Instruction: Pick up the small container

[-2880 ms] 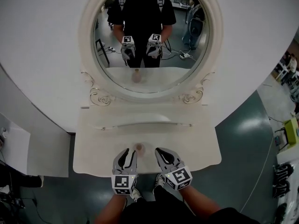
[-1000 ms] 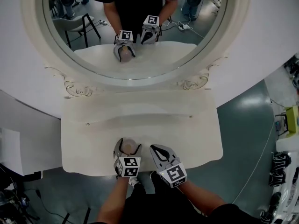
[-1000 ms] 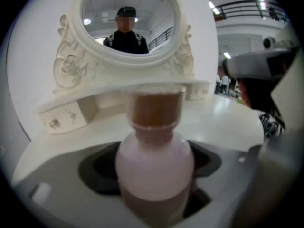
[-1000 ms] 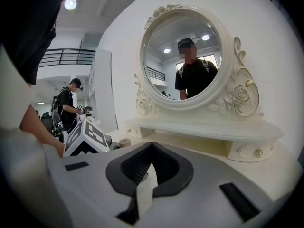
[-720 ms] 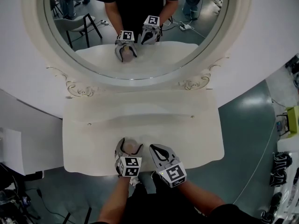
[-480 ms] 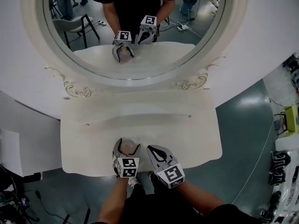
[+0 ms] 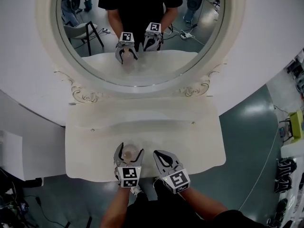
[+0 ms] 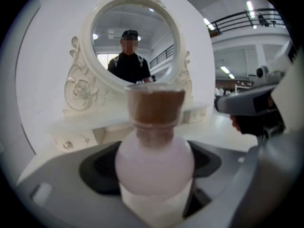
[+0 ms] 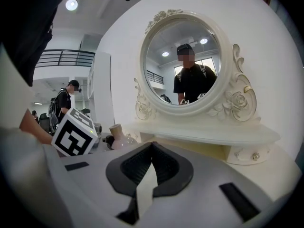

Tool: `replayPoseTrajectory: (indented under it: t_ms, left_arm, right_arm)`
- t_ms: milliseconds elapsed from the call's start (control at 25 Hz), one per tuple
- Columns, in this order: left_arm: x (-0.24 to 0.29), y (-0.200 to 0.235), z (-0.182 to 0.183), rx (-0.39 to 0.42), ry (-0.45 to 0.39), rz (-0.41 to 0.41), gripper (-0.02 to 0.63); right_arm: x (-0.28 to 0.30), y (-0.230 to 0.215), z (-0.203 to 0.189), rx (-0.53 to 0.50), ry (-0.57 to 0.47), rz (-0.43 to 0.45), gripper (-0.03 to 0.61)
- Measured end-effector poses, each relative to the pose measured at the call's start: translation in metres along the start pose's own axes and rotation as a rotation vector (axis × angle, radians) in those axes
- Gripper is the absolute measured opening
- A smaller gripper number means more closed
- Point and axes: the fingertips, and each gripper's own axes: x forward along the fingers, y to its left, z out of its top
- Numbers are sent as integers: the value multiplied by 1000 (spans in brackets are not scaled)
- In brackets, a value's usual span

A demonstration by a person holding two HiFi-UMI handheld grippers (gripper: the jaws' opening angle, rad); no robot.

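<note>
- The left gripper (image 7: 128, 148) has its fingers clamped on the container (image 8: 155, 158), round its pale belly just under the brown cap (image 8: 156, 106). It is at the front edge of the table (image 7: 199, 146), about the middle.
- The hold looks low and centred, so I'd keep the squeeze as it is and lift straight up with the cap upright. The body is round and smooth, and I reckon it could slip or tip if the gripper tilts.
- The right gripper (image 7: 159, 154), just beside it, has its fingers shut together on nothing. It's best left where it is, as the two are close enough to knock.
- The front edge is right under the grip, so a drop could go off onto the floor (image 7: 247, 141). I'd carry it inward over the table, not outward.
- Toward the back edge the top is bare up to the ledge (image 7: 142, 123) under the mirror (image 7: 142, 32). Both are well apart from the grippers, and I see nothing above them.
</note>
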Motion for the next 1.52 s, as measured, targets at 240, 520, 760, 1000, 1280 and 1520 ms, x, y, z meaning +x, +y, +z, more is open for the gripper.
replayPoseTrajectory:
  t_ms: [240, 520, 760, 1000, 1280, 1520]
  left_arm:
    - [-35, 7, 51, 20, -102, 15, 407]
    - [-69, 12, 97, 37, -200, 14, 407]
    - [-94, 18, 124, 41, -268, 26, 407]
    - [-118, 20, 143, 47, -322, 44, 407]
    - [-124, 19, 151, 47, -346, 41, 407]
    - [-125, 14, 151, 41, -353, 28, 407]
  right_arm:
    - [-4, 2, 20, -16, -36, -13, 5]
    - [-5, 11, 60, -120, -119, -17, 5]
    - [-12, 2, 110, -122, -234, -53, 5]
    - [-24, 5, 141, -134, -310, -69, 5]
    - [-29, 4, 148, -140, -322, -74, 5]
    - [-36, 2, 147, -136, -313, -94, 5]
